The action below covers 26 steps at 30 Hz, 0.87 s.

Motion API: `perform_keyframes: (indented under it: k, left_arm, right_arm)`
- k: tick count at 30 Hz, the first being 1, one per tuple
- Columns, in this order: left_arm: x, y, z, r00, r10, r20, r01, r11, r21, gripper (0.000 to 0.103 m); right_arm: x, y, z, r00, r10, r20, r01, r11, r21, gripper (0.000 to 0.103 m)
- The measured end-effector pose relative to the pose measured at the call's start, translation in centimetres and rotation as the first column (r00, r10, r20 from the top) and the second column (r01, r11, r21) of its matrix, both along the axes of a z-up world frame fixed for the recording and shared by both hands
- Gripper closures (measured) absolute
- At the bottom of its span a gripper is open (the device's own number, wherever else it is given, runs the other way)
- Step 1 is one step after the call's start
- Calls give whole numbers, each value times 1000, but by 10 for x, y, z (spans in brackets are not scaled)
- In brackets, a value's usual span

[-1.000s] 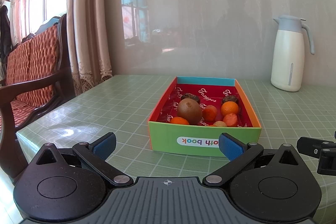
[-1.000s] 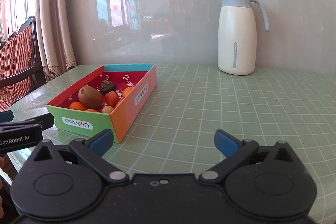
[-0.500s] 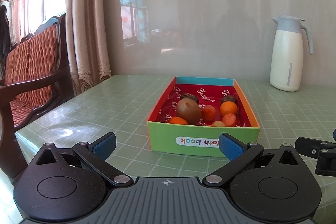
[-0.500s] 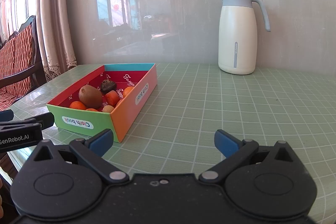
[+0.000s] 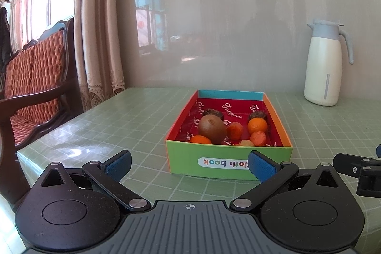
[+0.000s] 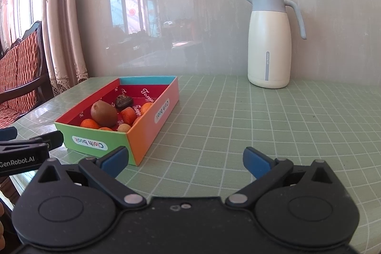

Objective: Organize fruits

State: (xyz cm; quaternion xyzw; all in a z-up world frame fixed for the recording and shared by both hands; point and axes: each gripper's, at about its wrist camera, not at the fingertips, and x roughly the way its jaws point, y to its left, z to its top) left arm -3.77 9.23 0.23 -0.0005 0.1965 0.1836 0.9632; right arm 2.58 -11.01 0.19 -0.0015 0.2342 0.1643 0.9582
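A colourful cardboard box [image 5: 228, 162] with a red inside stands on the green checked table. In it lie a brown kiwi [image 5: 212, 128], several small orange fruits [image 5: 257, 124] and two dark fruits [image 5: 258, 115]. My left gripper [image 5: 189, 164] is open and empty, just short of the box's green front wall. My right gripper [image 6: 185, 160] is open and empty, to the right of the box [image 6: 142, 132], above bare table. The kiwi also shows in the right wrist view [image 6: 103, 113].
A white thermos jug with a grey lid [image 6: 270, 39] stands at the back right by the wall. A wooden chair with red cushions [image 5: 33, 77] and curtains stand left of the table. The table edge [image 5: 26, 154] runs close at the left.
Both grippers have hardly moved; the left view has shifted very slightly. Both stay open.
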Motion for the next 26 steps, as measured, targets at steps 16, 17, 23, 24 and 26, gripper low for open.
perform_keyframes:
  k: [16, 17, 23, 24, 26]
  left_arm:
    - [1, -1, 1, 1000, -7, 0, 7, 1000, 2, 0]
    - [1, -1, 1, 1000, -9, -1, 9, 1000, 2, 0]
    - [-4, 1, 2, 999, -38, 29, 39, 999, -14, 1]
    - [-4, 3, 2, 999, -38, 33, 39, 999, -21, 1]
    - [-4, 4, 2, 999, -26, 34, 27, 999, -23, 0]
  right_arm:
    - [-3, 7, 1, 1000, 21, 12, -20, 999, -31, 0]
    - [-3, 7, 1, 1000, 22, 12, -21, 999, -33, 0]
    - [-3, 10, 0, 999, 29, 13, -29, 999, -40, 0]
    - [-3, 10, 0, 999, 30, 15, -30, 999, -41, 0]
    - [-4, 10, 1, 999, 31, 17, -30, 999, -42, 0]
